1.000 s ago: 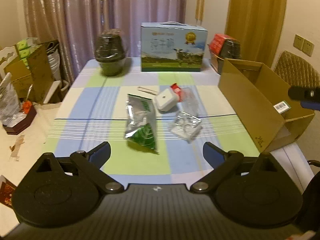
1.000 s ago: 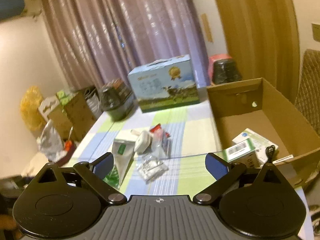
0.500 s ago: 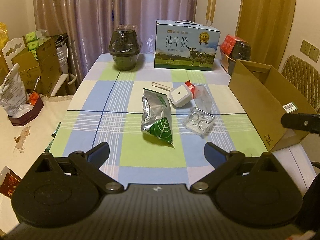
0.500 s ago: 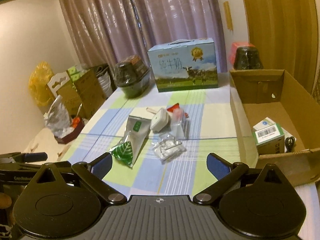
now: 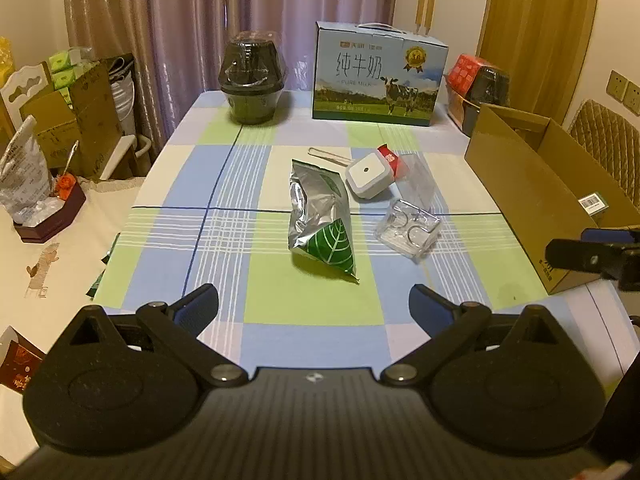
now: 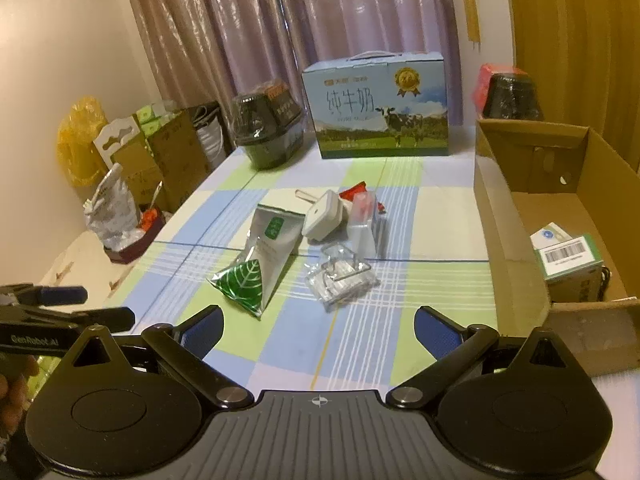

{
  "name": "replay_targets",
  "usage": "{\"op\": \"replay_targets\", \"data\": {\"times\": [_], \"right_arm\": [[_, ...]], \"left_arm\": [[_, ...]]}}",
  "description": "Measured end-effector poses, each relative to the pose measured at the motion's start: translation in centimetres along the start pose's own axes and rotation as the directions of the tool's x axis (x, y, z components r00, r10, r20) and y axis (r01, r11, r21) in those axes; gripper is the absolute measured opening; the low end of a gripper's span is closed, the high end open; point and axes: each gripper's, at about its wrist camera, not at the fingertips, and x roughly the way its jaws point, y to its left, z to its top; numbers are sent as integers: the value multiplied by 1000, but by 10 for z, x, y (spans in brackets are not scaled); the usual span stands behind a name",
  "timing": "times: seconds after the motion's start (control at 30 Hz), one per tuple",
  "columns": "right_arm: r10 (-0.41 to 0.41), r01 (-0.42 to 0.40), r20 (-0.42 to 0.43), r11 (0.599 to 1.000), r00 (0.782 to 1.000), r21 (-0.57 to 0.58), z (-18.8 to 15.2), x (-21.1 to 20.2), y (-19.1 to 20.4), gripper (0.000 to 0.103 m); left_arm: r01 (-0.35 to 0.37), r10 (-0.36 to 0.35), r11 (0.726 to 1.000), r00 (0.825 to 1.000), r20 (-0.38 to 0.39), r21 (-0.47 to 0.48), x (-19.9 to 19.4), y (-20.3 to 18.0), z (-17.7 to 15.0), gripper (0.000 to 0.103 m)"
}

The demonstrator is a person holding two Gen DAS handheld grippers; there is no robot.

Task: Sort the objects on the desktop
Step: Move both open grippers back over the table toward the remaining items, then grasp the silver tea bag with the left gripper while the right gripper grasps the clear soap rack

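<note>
A silver pouch with a green leaf (image 5: 320,216) (image 6: 260,258) lies in the middle of the checked tablecloth. Beside it are a white square device (image 5: 367,174) (image 6: 323,214), a clear plastic tray (image 5: 408,234) (image 6: 340,276), a clear box with a red packet (image 5: 416,178) (image 6: 366,220) and a paper clip (image 5: 328,155). An open cardboard box (image 5: 520,184) (image 6: 512,240) at the table's right holds small cartons (image 6: 568,256). My left gripper (image 5: 314,304) is open and empty near the front edge. My right gripper (image 6: 318,326) is open and empty, also short of the objects.
A blue milk carton case (image 5: 378,76) and a dark lidded tub (image 5: 252,80) stand at the table's far edge. Another dark tub and red boxes (image 5: 480,80) sit behind the cardboard box. Boxes and bags (image 5: 60,120) crowd the floor at the left.
Both grippers have drawn back and steadied, so the table objects look a little farther away. The jaws stay wide open. Nothing on the table has moved.
</note>
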Motion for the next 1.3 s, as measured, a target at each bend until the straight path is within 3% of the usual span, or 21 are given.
{"op": "replay_targets", "data": {"times": [0.43,0.9,1.13,1.3], "right_arm": [[29,-34,-38,990,999,-138,2,63,-6,99],[54,-71,-92,979,994,-191,6,135,-26,99],[45,-67,-107,975,993,-213,9,171,-37,99],[35,-64,-128,971,991,-231,12,190,-40,91]], "left_arm": [[20,-19,998,1000,-10,52,45,7,38,100],[50,-46,996,997,-66,70,143,12,63,100],[64,-48,989,992,-119,133,178,10,74,100],[89,-69,987,987,-144,137,196,10,77,100]]}}
